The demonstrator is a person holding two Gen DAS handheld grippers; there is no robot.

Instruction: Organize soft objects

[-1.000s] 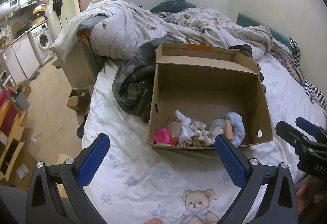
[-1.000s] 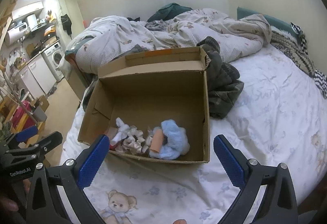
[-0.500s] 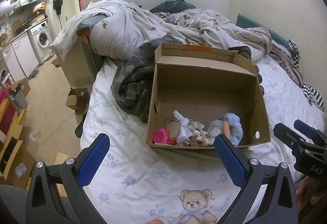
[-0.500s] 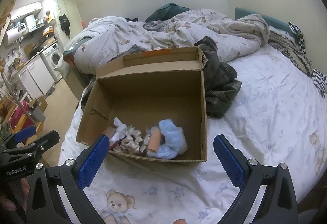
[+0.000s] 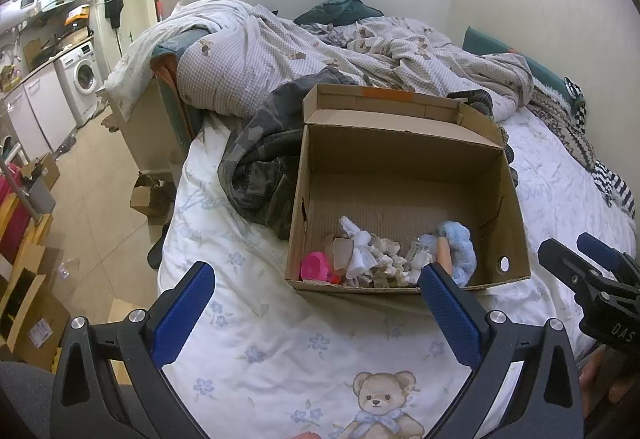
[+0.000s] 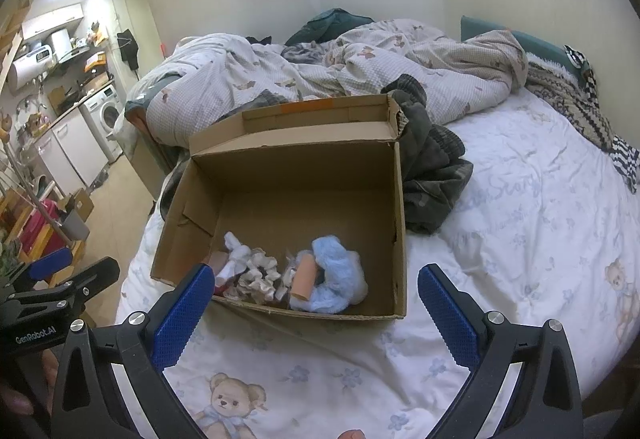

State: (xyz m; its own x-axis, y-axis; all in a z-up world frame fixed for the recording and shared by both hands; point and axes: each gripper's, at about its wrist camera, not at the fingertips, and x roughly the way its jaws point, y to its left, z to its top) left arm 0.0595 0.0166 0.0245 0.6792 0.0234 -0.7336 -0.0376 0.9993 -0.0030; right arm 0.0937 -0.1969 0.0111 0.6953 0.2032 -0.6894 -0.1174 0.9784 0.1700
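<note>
1. The left gripper (image 5: pixel 316 293) hangs over the bed sheet (image 5: pixel 280 351) with its blue pads spread wide and nothing between them.
2. The right gripper (image 6: pixel 312 297) is likewise wide open and empty, held above the same sheet.
3. A cardboard box (image 5: pixel 516 223) stands open on the bed, at about 12 o'clock from the left gripper and just beyond its fingertips; in the right wrist view it (image 6: pixel 400 207) sits at 12 o'clock as well.
4. The soft things lie in a row along the near wall of the box: a pink toy (image 5: pixel 316 267) at the 9 o'clock end, white socks (image 5: pixel 362 253) and a crumpled pale cloth (image 5: pixel 386 263) in the middle, and a blue fluffy toy (image 5: pixel 460 243) with an orange tube (image 6: pixel 305 277) at the 3 o'clock end.
5. A dark camouflage jacket (image 5: pixel 256 163) lies against the box at 10 o'clock in the left wrist view.
6. A rumpled duvet (image 5: pixel 280 55) is heaped behind the box at 12 o'clock.
</note>
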